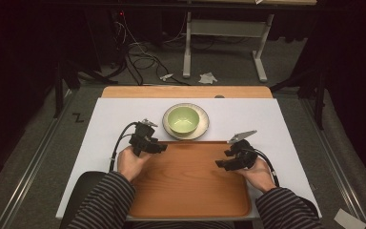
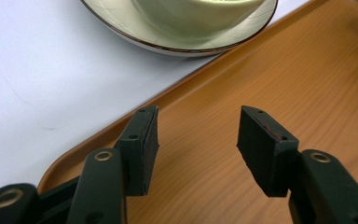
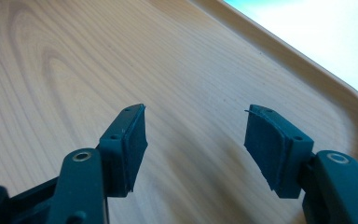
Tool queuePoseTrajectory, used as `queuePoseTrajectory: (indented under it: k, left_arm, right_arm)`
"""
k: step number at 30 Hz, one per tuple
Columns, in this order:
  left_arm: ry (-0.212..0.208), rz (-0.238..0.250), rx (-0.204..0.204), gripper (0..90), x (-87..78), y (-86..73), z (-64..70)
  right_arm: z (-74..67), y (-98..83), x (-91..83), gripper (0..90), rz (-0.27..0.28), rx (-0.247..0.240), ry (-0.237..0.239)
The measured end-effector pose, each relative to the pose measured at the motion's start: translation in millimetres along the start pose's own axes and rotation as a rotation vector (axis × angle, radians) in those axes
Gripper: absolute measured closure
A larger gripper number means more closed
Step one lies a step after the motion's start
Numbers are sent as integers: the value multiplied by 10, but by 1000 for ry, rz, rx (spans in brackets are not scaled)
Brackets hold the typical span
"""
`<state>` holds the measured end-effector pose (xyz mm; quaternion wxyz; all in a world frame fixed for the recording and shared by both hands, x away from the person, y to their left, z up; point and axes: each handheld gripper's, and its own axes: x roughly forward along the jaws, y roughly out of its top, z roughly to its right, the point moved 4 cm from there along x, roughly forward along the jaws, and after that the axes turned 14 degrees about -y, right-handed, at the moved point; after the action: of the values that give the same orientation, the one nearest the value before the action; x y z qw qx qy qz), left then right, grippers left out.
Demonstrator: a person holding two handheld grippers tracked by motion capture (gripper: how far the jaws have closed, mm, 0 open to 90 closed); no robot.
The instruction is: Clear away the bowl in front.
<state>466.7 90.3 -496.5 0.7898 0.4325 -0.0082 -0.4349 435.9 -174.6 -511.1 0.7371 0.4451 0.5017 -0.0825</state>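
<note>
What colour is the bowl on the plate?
Pale green; the bowl shows best in the high view.

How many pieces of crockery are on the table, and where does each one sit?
2. A green bowl stands on a pale saucer with a dark rim, on the white mat just beyond the far edge of the wooden tray. Nothing looks hidden.

Dim room, dark at both sides; grey carpet floor [image 1: 228,62] beyond the table; white desk frame [image 1: 228,28] standing at the far side, its legs on the carpet; tangle of black cables [image 1: 140,57] lying left of that frame; scraps of white paper [image 1: 208,77] near its foot; metal rails [image 1: 28,171] running along the floor on either side; light falling brightest on the white tabletop [image 1: 105,124].
</note>
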Motion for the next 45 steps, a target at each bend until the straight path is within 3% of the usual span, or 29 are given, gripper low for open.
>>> queuePoseTrajectory:
  k: [10,29,37,45]
  left_arm:
    - [10,-41,9,469,64,-67,-10]
    - [5,-52,1,459,77,-84,9]
    - [-32,-31,-53,449,21,28,55]
    - [-44,-15,-75,446,-5,83,79]
  right_arm:
    - [7,0,-2,402,0,14,6]
    - [6,-6,4,402,-5,6,1]
    - [21,-6,-10,401,2,9,-3]
    - [12,-4,-8,401,-3,14,0]
